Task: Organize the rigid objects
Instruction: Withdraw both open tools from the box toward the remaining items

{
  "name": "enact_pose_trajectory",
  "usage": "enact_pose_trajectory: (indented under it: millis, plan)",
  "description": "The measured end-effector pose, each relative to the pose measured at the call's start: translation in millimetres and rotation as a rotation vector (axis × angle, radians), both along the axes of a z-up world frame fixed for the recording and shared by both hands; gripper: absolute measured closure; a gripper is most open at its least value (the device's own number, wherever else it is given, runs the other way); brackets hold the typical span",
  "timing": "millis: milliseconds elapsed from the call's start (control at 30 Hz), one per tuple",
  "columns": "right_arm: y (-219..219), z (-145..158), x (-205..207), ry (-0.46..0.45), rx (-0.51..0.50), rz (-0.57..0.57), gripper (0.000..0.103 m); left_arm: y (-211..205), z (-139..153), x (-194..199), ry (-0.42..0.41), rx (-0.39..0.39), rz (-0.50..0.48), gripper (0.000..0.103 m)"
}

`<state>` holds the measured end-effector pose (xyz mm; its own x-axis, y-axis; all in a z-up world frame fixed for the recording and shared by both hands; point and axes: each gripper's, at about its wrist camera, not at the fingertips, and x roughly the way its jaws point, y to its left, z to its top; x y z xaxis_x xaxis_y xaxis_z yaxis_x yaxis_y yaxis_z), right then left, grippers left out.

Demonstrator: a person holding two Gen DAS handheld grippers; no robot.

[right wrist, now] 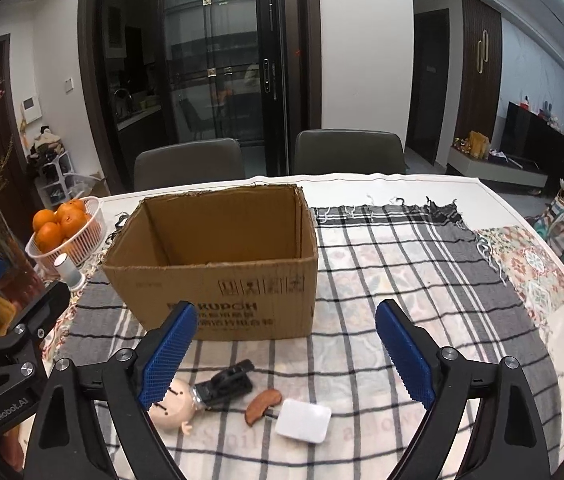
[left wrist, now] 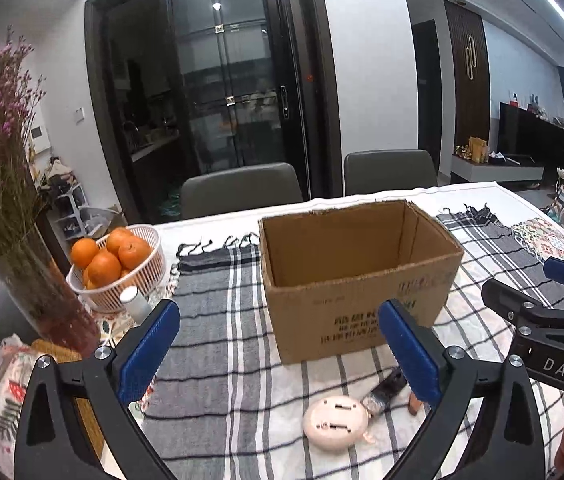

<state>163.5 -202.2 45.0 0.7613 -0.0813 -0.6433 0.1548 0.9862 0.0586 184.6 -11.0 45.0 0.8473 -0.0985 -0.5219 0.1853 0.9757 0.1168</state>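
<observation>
Holding both grippers side by side over the near part of the table (right wrist: 422, 184), we've got them tipped downward toward the checked cloth (right wrist: 402, 280). The left gripper (left wrist: 277, 354) has its blue pads spread wide with nothing between them, and the right gripper (right wrist: 306, 354) stands just as open and empty.

The small stuff lies in a loose cluster on the cloth, near us and in front of the cardboard box (right wrist: 217, 264): a round cream doll head (left wrist: 336, 422), a black clip (right wrist: 227, 384) touching it, a brown curved piece (right wrist: 261, 406) and a white square adapter (right wrist: 304, 422) just beside that. None of it is touched by a pad.

The box sits open-topped at mid-table, walls upright, its inside bare as far as we can see. Right of the box the cloth is wide open out to the table's rounded edge. The left side is tighter: an orange basket (left wrist: 121, 268), a small white bottle (left wrist: 133, 302) and a vase of flowers (left wrist: 41, 292) crowd the left edge. Two chairs (right wrist: 350, 152) stand at the far side.
</observation>
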Motion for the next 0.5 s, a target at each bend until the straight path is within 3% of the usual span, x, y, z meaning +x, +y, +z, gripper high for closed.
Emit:
enact_pose_trajectory:
  millis: [500]
  plan:
    - [7, -30, -46, 0.020, 0.014, 0.009, 0.011, 4, -38, -42, 0.068, 0.022, -0.037, 0.001]
